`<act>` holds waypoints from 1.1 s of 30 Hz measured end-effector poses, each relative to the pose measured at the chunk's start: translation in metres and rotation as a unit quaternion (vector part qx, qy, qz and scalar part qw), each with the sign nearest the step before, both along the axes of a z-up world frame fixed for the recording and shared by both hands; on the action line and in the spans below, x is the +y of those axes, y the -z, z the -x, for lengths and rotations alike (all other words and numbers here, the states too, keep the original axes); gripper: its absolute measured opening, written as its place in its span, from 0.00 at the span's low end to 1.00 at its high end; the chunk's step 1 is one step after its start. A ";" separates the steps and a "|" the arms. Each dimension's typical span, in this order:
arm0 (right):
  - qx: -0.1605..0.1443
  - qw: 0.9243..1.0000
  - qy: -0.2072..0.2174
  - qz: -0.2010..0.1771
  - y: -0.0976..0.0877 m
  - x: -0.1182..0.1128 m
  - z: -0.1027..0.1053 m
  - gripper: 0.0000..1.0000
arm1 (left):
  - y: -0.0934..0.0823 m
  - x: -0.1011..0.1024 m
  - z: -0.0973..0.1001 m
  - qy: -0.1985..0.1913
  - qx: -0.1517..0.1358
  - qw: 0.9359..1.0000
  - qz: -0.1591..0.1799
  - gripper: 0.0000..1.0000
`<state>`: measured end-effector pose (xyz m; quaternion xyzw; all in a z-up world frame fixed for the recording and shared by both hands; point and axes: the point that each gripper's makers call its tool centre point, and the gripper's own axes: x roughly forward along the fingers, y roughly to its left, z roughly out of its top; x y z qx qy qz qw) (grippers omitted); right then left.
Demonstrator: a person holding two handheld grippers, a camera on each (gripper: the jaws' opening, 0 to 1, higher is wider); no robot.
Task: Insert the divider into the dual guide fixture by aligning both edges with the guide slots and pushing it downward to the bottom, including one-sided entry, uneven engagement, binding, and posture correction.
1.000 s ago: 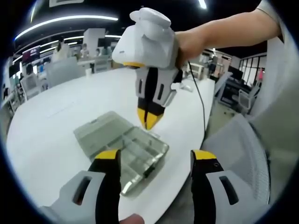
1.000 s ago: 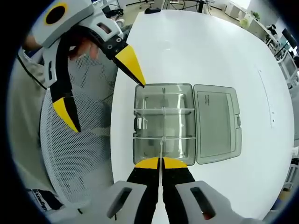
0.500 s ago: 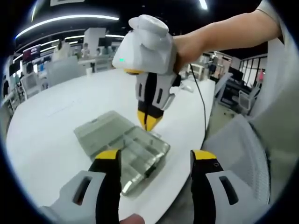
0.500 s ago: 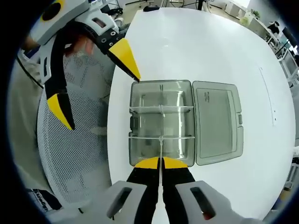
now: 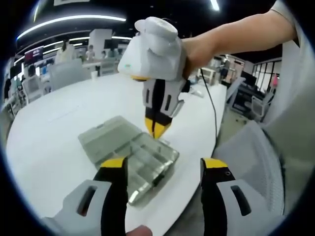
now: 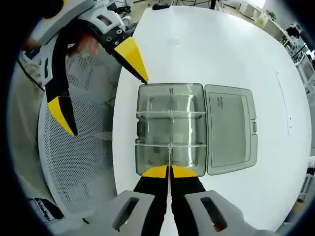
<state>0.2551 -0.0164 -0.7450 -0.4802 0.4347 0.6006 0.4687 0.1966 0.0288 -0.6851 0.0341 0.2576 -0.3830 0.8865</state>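
The right gripper (image 6: pixel 170 170) has its jaws pinched together on a thin clear divider (image 6: pixel 170 157), held edge-on above the near end of the open, clear compartment box (image 6: pixel 170 129), which sits on the white table (image 6: pixel 206 49) with its lid (image 6: pixel 230 129) folded flat beside it. The left gripper (image 5: pixel 160 164) has its jaws spread wide and holds nothing, one yellow tip by the box's far corner

The divider (image 6: pixel 169 156) appears edge-on as a thin line; its lower end is hidden between the closed jaws of the right gripper (image 6: pixel 169 170). Whether it sits in the guide slots of the fixture box (image 6: pixel 170 129) cannot be determined.
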 end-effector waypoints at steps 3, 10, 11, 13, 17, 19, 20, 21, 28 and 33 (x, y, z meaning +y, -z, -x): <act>-0.003 1.000 -0.004 0.001 0.002 -0.001 -0.001 0.00 | 0.000 0.001 0.000 0.000 -0.001 1.000 0.000 0.58; -0.003 1.000 -0.001 0.000 0.004 0.000 0.000 0.00 | -0.001 0.000 0.002 0.000 0.000 1.000 0.000 0.58; -0.003 1.000 -0.004 -0.002 0.005 0.000 0.000 0.00 | -0.001 0.000 0.002 0.000 0.000 1.000 0.000 0.58; -0.002 1.000 -0.001 -0.002 0.006 0.000 0.000 0.00 | -0.001 0.000 0.002 -0.001 0.000 1.000 -0.001 0.58; 0.000 1.000 0.004 -0.004 0.009 -0.001 -0.001 0.00 | 0.000 0.001 0.002 -0.002 0.001 1.000 -0.001 0.58; 0.000 1.000 0.004 -0.005 0.010 -0.001 -0.001 0.00 | 0.000 0.001 0.002 -0.002 0.000 1.000 0.000 0.58; 0.000 1.000 0.003 -0.005 0.011 -0.001 -0.001 0.00 | 0.000 0.001 0.002 -0.002 0.001 1.000 0.000 0.58; 0.001 1.000 0.003 -0.006 0.012 -0.001 -0.001 0.00 | 0.000 0.001 0.002 -0.002 0.001 1.000 0.000 0.58; 0.000 1.000 -0.003 -0.007 0.015 -0.001 0.000 0.00 | 0.002 0.002 0.002 -0.003 0.002 1.000 0.000 0.58; -0.003 1.000 -0.010 -0.005 0.016 0.000 0.001 0.00 | 0.001 0.003 0.001 -0.004 0.002 1.000 0.000 0.58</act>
